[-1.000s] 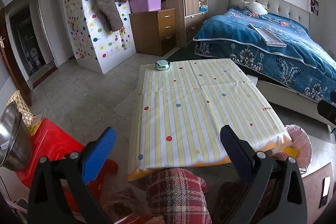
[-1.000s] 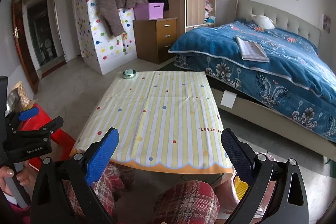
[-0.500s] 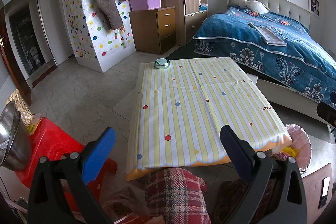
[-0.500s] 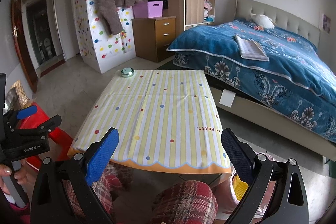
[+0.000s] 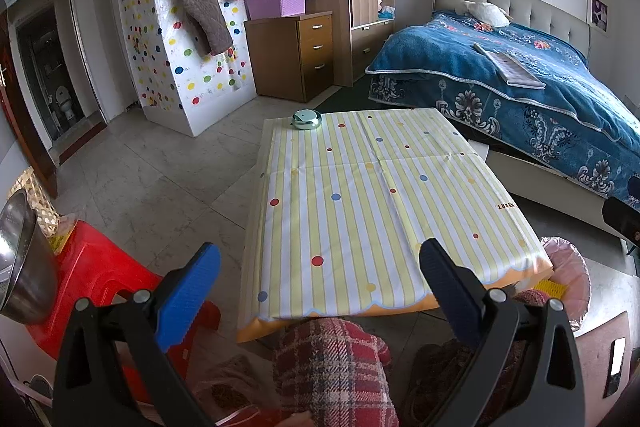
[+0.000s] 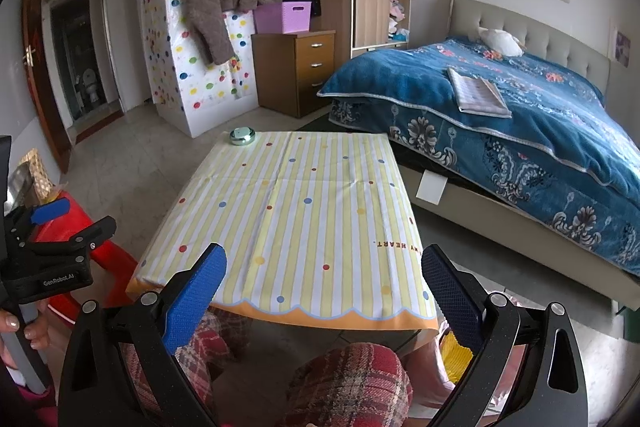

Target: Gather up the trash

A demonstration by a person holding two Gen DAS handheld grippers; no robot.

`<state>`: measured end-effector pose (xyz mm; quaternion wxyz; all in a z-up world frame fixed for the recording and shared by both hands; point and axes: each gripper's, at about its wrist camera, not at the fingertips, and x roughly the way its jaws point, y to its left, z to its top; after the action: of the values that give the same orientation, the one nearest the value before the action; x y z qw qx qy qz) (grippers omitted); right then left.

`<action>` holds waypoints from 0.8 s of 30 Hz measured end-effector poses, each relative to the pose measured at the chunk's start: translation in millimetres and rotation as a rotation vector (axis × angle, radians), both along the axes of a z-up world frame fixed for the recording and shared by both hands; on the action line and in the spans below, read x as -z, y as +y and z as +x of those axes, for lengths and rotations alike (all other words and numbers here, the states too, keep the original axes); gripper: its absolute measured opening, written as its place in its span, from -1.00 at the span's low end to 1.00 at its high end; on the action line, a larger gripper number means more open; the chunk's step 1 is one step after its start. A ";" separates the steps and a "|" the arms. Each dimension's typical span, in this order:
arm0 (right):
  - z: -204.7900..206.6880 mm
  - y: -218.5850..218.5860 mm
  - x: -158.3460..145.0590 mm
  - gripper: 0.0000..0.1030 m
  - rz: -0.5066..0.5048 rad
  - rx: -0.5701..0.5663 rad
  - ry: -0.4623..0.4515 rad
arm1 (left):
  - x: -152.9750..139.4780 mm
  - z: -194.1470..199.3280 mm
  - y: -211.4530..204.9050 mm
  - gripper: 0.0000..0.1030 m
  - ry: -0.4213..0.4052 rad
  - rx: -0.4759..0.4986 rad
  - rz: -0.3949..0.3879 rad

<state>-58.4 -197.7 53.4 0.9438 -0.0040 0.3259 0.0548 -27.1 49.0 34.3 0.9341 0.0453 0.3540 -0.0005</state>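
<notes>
A low table [image 5: 360, 211] under a yellow-striped, dotted cloth fills the middle of both views. The only item on it is a small round green tin [image 5: 306, 119] [image 6: 242, 136] at its far left corner. A pink-lined bin [image 5: 570, 269] stands on the floor at the table's near right corner, with something yellow [image 6: 456, 351] inside. My left gripper [image 5: 320, 267] hangs open over the near table edge, holding nothing. My right gripper [image 6: 324, 267] is open and holds nothing. The left gripper [image 6: 52, 239] also shows at the right wrist view's left edge, held by a hand.
The person's knees in red plaid trousers [image 5: 332, 367] sit under the near table edge. A red plastic stool [image 5: 92, 279] and a steel bowl [image 5: 20, 255] stand to the left. A bed with a blue quilt [image 6: 520, 115] runs along the right. A wooden drawer unit [image 5: 296, 55] stands beyond the table.
Both views have drifted only slightly. The grippers remain open and nothing on the table has moved.
</notes>
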 end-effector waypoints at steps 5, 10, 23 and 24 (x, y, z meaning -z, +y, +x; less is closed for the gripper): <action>-0.7 -1.6 0.7 0.88 -0.003 0.000 0.004 | 1.7 -0.8 -1.6 0.88 0.001 0.001 0.001; -1.8 -3.9 0.1 0.88 -0.002 -0.002 0.003 | 2.8 -1.2 -2.9 0.88 0.003 0.000 0.000; -7.8 -11.7 2.4 0.88 -0.001 -0.003 0.007 | 9.1 -1.3 -3.6 0.88 0.010 -0.001 -0.005; -6.1 -9.6 2.6 0.88 -0.001 -0.002 0.007 | 8.4 -0.6 -3.0 0.88 0.010 0.000 -0.006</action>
<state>-64.4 -207.3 50.8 0.9426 -0.0045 0.3291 0.0556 -27.7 46.1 25.9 0.9325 0.0425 0.3588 -0.0015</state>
